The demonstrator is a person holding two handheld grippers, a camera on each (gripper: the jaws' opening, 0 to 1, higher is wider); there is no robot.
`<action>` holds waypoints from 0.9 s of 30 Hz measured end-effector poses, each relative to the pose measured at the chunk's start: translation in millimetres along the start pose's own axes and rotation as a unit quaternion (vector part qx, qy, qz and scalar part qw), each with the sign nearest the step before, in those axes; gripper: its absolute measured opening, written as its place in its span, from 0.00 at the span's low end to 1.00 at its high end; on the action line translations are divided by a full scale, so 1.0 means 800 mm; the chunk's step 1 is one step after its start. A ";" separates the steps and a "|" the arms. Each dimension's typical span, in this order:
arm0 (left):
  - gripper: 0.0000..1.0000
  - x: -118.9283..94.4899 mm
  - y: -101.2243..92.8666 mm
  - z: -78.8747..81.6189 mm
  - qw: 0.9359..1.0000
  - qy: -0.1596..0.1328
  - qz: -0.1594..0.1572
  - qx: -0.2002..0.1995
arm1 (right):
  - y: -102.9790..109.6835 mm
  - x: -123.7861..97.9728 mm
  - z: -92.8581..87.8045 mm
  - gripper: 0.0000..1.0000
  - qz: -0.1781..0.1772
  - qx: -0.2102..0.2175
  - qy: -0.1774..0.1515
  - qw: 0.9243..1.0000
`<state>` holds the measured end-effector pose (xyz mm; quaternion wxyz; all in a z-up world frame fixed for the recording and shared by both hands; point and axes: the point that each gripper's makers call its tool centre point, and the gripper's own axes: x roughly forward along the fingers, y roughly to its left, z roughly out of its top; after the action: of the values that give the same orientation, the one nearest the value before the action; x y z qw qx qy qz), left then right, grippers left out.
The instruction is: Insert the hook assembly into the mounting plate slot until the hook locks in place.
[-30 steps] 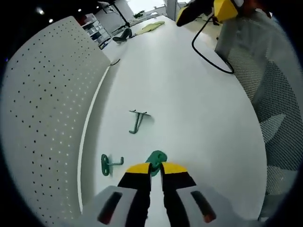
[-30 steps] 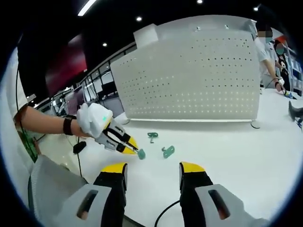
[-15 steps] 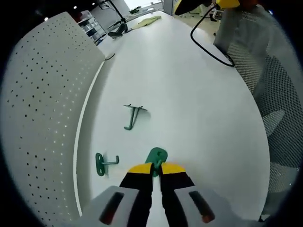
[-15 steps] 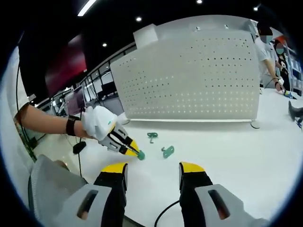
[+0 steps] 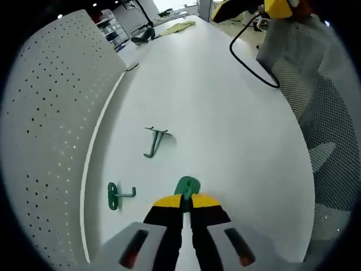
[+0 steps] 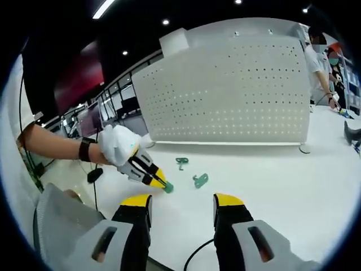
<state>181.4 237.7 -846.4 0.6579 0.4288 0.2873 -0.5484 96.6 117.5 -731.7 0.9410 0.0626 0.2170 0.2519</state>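
Our left gripper (image 5: 186, 199) has its yellow-tipped jaws pinched on a small green plastic hook piece (image 5: 186, 187) low over the white tabletop (image 5: 225, 113); whether it has lifted clear, we cannot quite tell. The white perforated mounting panel (image 5: 45, 113) stands to this gripper's left, its long edge running ahead, so the hook must swing leftward. Our right gripper (image 6: 181, 204) waits apart, jaws spread and empty.
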 end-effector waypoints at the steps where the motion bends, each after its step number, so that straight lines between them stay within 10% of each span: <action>1: 0.04 -0.001 0.002 0.001 1.000 -0.002 0.001 0.003 | 0.000 0.000 0.000 0.44 0.000 -0.001 0.000 1.000; 17: 0.04 -0.027 0.013 0.005 0.994 -0.044 0.034 -0.092 | 0.008 0.002 0.001 0.44 0.014 -0.008 -0.001 1.000; 27: 0.04 -0.051 0.023 0.010 0.977 -0.077 0.082 -0.183 | 0.021 0.005 0.005 0.44 0.046 -0.017 -0.002 0.999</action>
<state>189.3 250.8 -803.7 0.7881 0.2793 0.2952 -0.4623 94.3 133.9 -725.8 0.9298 0.0571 0.2073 0.2986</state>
